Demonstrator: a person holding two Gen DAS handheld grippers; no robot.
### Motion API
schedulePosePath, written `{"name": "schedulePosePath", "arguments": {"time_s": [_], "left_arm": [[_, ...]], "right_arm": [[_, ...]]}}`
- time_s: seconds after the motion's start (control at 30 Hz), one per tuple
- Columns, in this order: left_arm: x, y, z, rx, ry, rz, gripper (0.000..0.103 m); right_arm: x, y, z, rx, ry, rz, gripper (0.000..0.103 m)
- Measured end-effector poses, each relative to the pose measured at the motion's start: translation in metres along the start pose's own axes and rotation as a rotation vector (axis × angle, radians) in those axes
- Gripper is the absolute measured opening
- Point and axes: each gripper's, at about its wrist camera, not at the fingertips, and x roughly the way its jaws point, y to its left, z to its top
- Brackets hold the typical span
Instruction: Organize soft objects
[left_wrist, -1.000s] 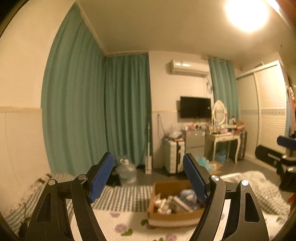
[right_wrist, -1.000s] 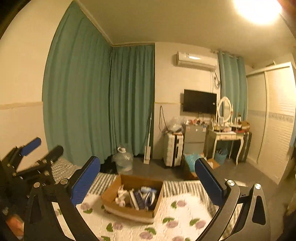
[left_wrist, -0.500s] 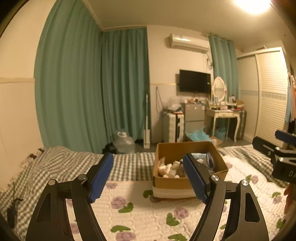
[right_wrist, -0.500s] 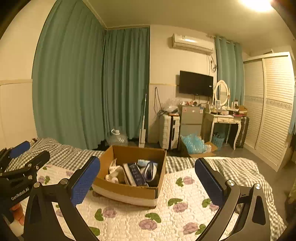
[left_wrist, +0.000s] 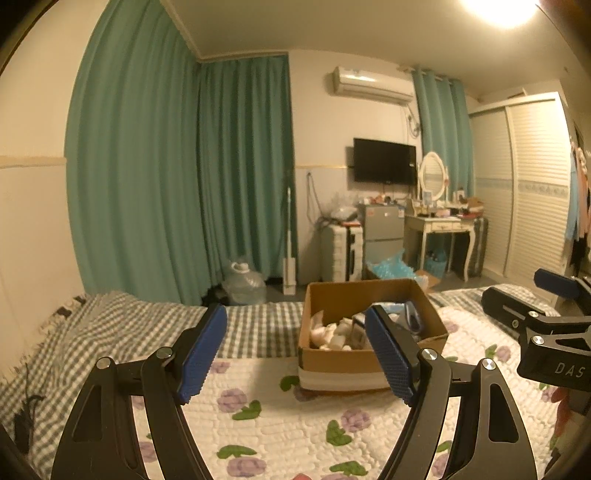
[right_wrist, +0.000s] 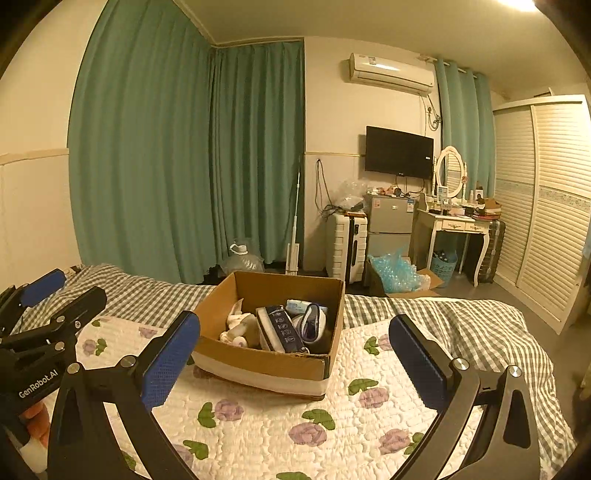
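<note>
A brown cardboard box (right_wrist: 258, 363) sits on the floral quilt (right_wrist: 258, 424) of a bed. It holds soft items: a white plush toy (right_wrist: 236, 325), a dark blue folded piece (right_wrist: 280, 328) and pale rolled items. The box also shows in the left wrist view (left_wrist: 340, 358). My left gripper (left_wrist: 297, 354) is open and empty, held above the quilt short of the box. My right gripper (right_wrist: 293, 363) is open and empty, also short of the box. Each gripper shows at the edge of the other's view.
A grey checked blanket (right_wrist: 461, 317) covers the bed's far end. Beyond the bed stand green curtains (right_wrist: 184, 147), a water jug (right_wrist: 242, 258), a white suitcase (right_wrist: 347, 247), a small fridge (right_wrist: 391, 225), a dressing table (right_wrist: 461, 225) and a louvred wardrobe (right_wrist: 546, 206).
Both views have tilted down from the ceiling, so the bed and box now sit higher and larger in frame. Both grippers stayed open and empty.
</note>
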Motion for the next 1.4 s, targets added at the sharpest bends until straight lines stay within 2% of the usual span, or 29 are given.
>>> {"name": "schedulePosePath", "arguments": {"time_s": [1.4], "left_arm": [[0.0033, 0.0005, -0.0073, 0.010, 0.000, 0.000, 0.078]], "right_arm": [[-0.0004, 0.0018, -0.0024, 0.009, 0.005, 0.006, 0.103]]}}
